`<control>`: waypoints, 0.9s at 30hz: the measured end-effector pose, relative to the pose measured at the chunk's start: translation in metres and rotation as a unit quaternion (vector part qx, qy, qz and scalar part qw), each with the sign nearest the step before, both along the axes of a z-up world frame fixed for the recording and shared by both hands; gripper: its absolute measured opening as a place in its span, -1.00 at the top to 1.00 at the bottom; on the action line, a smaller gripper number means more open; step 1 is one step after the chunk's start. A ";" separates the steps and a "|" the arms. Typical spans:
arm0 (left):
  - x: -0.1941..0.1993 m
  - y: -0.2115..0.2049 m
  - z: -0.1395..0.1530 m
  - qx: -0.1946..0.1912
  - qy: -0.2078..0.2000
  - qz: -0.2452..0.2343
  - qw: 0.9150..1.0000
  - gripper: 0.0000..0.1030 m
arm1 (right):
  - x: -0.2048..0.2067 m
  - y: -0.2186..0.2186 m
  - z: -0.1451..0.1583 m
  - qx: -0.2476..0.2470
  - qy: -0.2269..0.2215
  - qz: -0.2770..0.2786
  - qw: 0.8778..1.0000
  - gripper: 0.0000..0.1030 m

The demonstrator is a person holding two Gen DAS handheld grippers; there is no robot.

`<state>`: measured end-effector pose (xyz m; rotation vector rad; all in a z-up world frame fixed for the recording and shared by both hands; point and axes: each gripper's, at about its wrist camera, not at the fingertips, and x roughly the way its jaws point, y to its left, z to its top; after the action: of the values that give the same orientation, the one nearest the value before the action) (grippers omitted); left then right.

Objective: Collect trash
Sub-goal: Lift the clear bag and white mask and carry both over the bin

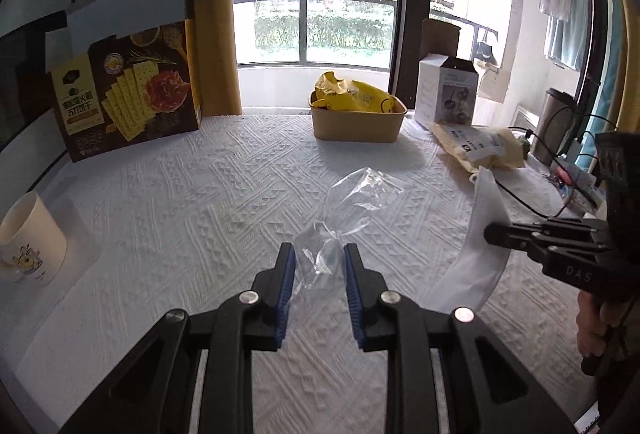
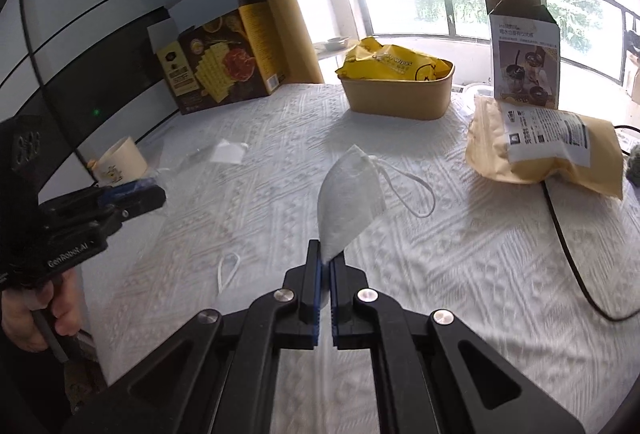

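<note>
Clear plastic wrapper (image 1: pixel 344 210) nearly invisible against white bench cover (image 1: pixel 180 218); its near end lies between the spread fingers of the left gripper (image 1: pixel 319 258), contact cannot be told. Face mask (image 2: pixel 349 200): lower corner hidden between the closed-up fingers of the right gripper (image 2: pixel 326 258), and in the left wrist view its middle is covered by that gripper. Paper cup (image 1: pixel 30 240) cut by left frame edge; print on cracker box (image 1: pixel 128 94) too small to read

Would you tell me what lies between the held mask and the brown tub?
Only bare white tablecloth lies between mask and tub, in the right wrist view.
</note>
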<state>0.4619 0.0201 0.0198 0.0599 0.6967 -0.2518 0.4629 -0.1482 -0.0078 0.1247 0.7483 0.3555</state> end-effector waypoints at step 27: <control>-0.244 0.039 0.012 -0.042 -0.050 0.030 0.997 0.54 | -0.218 0.025 0.075 0.022 -0.112 0.039 0.993 0.94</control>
<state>0.2183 0.0591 0.0319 -0.0285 0.5864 -0.2183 0.2448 -0.1232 0.0672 0.0956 0.5241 0.4532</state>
